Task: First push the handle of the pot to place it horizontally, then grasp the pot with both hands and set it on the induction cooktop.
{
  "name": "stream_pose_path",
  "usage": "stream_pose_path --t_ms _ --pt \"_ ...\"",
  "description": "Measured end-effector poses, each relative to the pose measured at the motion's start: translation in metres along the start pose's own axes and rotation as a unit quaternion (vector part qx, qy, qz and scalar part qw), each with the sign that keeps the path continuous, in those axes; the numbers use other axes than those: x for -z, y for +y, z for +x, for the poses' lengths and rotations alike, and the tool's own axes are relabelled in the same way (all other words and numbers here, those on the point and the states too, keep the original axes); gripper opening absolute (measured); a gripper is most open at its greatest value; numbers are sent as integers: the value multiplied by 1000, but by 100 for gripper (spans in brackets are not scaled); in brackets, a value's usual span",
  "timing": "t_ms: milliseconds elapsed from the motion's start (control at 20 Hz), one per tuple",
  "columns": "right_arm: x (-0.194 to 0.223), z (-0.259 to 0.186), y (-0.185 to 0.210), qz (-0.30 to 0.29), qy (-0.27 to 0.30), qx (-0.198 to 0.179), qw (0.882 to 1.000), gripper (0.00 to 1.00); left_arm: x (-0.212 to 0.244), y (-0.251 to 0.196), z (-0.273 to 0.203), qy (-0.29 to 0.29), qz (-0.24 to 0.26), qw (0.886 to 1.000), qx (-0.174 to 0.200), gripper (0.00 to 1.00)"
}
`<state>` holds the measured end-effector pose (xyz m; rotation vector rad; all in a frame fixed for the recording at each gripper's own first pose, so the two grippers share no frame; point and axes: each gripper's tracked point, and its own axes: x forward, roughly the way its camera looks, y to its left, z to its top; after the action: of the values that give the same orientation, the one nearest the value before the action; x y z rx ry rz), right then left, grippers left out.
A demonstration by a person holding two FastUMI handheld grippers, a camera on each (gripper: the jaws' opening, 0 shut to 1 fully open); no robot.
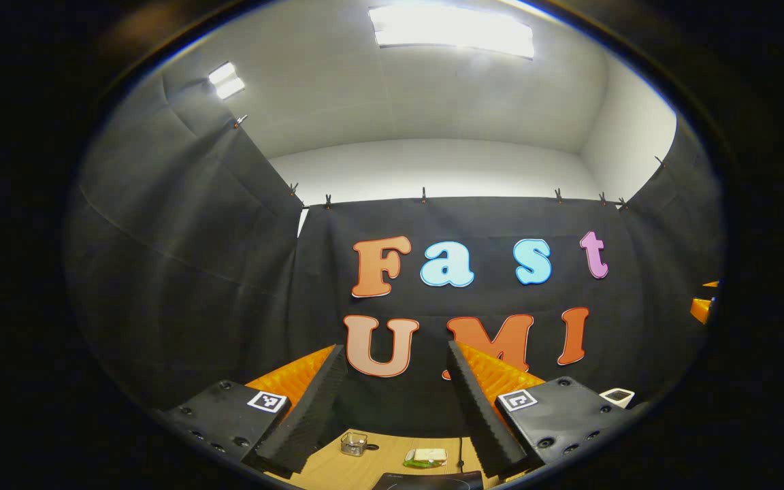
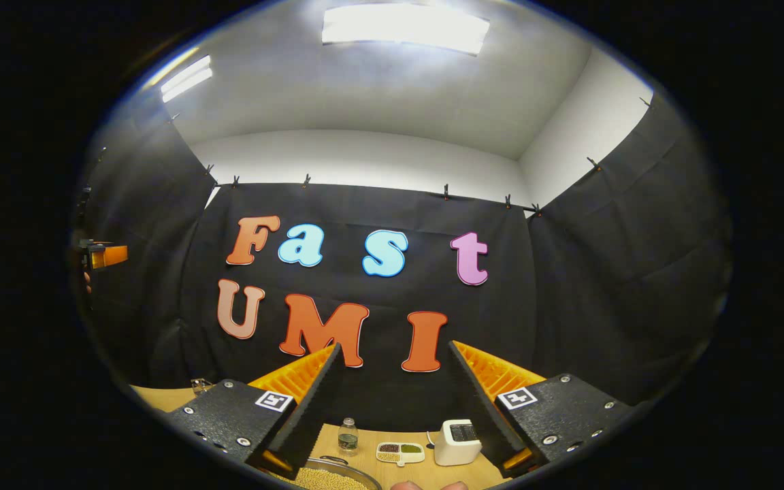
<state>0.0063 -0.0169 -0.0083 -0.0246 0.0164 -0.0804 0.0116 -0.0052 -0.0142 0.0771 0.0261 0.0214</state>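
The pot [image 2: 327,478], holding pale grains, sits at the near edge of the tabletop [image 2: 160,396], with the induction cooktop [image 1: 429,480] also at that edge. Left claw [image 1: 392,401] and right claw [image 2: 392,401] are raised, spread wide, gripping nothing. Toward the far edge stand a small bottle [image 2: 347,435], a divided dish [image 2: 400,452] and a white appliance [image 2: 457,442].

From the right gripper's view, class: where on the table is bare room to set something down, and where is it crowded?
Bare wood lies on the table at far left, beside the left finger. Crowded: the small bottle, divided dish and white appliance stand in a row between the fingers, with the grain-filled pot just in front.
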Motion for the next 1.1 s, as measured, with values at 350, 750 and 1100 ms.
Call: stream_pose_path --t_ms 350,750,1100 --pt "16 1 18 13 28 -20 999 94 4 -3 -4 5 5 1000 -4 97" --pt "31 -1 29 21 58 -35 997 94 -3 -4 -1 -12 5 1000 -5 97" --pt "59 -8 47 6 85 -57 995 93 4 -12 -2 -8 7 1000 0 97"
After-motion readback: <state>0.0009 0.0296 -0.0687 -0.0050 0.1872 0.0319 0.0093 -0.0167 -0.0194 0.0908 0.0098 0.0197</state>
